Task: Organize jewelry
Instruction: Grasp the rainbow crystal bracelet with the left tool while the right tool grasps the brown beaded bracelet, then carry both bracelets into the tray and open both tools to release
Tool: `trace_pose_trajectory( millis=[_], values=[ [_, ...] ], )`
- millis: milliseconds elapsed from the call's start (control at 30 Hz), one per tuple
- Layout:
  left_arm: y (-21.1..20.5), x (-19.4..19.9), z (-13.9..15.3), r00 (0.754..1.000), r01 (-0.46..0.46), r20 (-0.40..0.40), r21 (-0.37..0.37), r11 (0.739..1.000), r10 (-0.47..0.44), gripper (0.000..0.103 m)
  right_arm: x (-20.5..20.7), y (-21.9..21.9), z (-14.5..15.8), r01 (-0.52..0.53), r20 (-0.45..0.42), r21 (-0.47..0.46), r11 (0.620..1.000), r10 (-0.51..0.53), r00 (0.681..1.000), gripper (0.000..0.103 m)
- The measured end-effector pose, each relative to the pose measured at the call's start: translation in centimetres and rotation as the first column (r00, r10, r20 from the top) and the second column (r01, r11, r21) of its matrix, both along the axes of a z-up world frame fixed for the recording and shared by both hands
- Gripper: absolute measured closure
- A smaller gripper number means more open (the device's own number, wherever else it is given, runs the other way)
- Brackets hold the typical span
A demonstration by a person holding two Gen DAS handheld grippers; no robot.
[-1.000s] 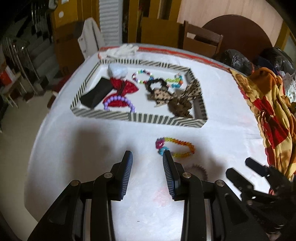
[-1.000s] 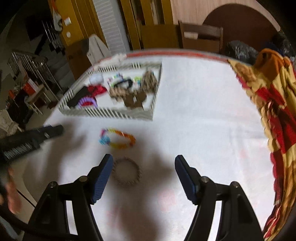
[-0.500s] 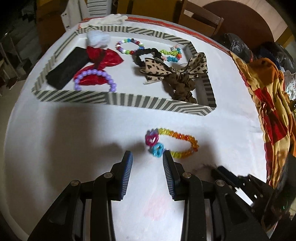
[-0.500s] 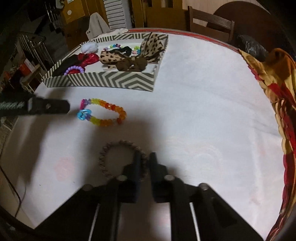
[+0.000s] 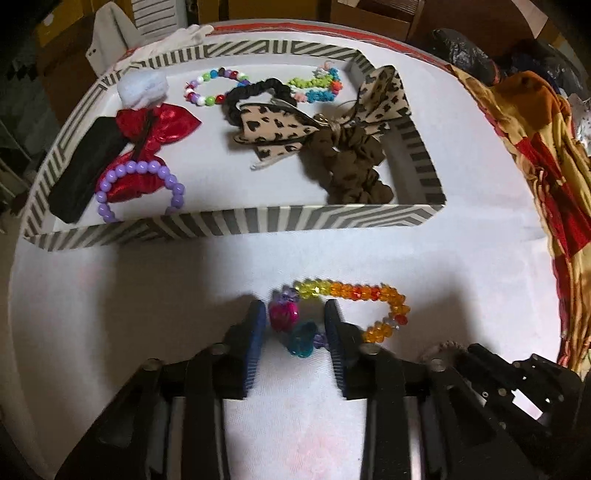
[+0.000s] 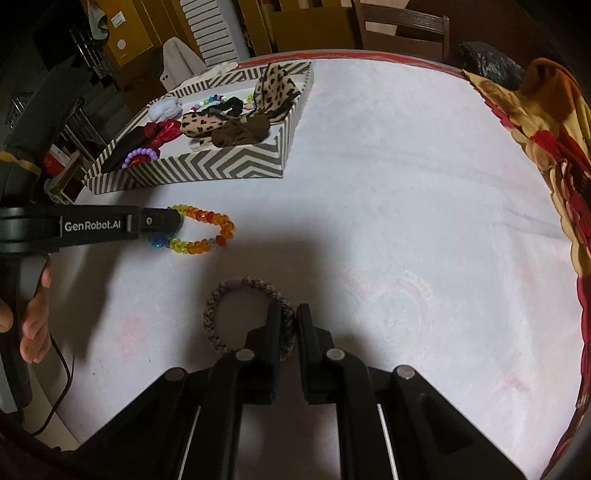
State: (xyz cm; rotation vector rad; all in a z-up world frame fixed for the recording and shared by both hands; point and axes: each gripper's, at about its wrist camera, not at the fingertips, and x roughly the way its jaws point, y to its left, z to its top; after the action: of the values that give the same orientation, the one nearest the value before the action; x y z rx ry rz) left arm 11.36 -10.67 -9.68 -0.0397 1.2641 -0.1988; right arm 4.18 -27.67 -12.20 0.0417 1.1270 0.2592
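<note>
A rainbow bead bracelet [image 5: 354,295] lies on the white table; it also shows in the right wrist view [image 6: 207,230]. My left gripper [image 5: 295,325] is open with its jaws on either side of the bracelet's pink and teal end. A brown braided hair tie [image 6: 229,299] lies nearer the table's front. My right gripper [image 6: 286,325] is shut on the hair tie's right side. A striped tray [image 5: 236,225] behind holds beaded bracelets, bows and scrunchies; it also shows in the right wrist view [image 6: 207,168].
A red and yellow patterned cloth [image 6: 554,147] lies along the table's right edge. A wooden chair [image 6: 402,22] and dark bags [image 6: 491,66] stand behind the table. A white glove [image 5: 177,37] lies behind the tray.
My left gripper moved forward so its jaws now flank the rainbow bracelet's end. My right gripper went from wide open to shut on the brown hair tie.
</note>
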Motion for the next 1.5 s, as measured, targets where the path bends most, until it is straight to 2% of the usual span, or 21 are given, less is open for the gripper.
trace_pose_trajectory(
  millis=[33,133,300,600,800,1000,1100,1233,1400,1500],
  values=[
    [0.1,-0.1,0.0,1.000,0.006,-0.007,-0.011,1.000,-0.006,0.083,-0.1,0.0,0.0,-0.001,0.004,0.007,1.000,0.001,1.000,0.096],
    [0.9,-0.1,-0.2,1.000,0.007,-0.021,-0.056,0.998,-0.008,0.084,-0.2,0.1,0.8,-0.003,0.031,0.017,1.000,0.002,1.000,0.096],
    [2.1,-1.4,3.0,0.999,0.007,0.032,-0.105,0.994,-0.004,0.084,0.2,0.1,3.7,-0.013,0.077,0.043,0.999,0.010,0.997,0.096],
    [3.2,-0.9,8.0,0.993,-0.012,0.117,-0.117,0.993,0.026,0.085,1.6,1.7,8.2,-0.064,0.162,0.035,0.997,0.058,0.985,0.096],
    [4.6,0.3,10.4,0.985,-0.030,0.165,-0.091,0.995,0.045,0.085,3.1,2.7,9.5,-0.085,0.187,0.031,0.996,0.077,0.979,0.096],
    [4.8,2.5,12.0,0.980,-0.017,0.196,-0.092,0.996,0.035,0.085,6.4,3.6,9.9,-0.075,0.189,0.027,0.997,0.068,0.980,0.096],
    [4.6,3.9,11.9,0.981,-0.012,0.194,-0.100,0.995,0.031,0.085,8.2,3.8,10.1,-0.063,0.192,0.030,0.998,0.056,0.980,0.096],
    [4.4,5.7,10.4,0.986,-0.012,0.166,-0.135,0.991,0.034,0.085,10.6,4.2,10.1,-0.041,0.199,0.024,0.999,0.035,0.979,0.096],
    [5.8,7.6,5.3,0.995,-0.057,0.071,-0.139,0.989,0.068,0.084,14.0,5.0,9.6,-0.020,0.185,0.014,1.000,0.017,0.983,0.096],
    [7.4,8.0,3.4,0.995,-0.092,0.035,-0.133,0.987,0.098,0.084,16.3,6.1,8.9,-0.023,0.175,-0.003,1.000,0.024,0.984,0.096]
  ],
)
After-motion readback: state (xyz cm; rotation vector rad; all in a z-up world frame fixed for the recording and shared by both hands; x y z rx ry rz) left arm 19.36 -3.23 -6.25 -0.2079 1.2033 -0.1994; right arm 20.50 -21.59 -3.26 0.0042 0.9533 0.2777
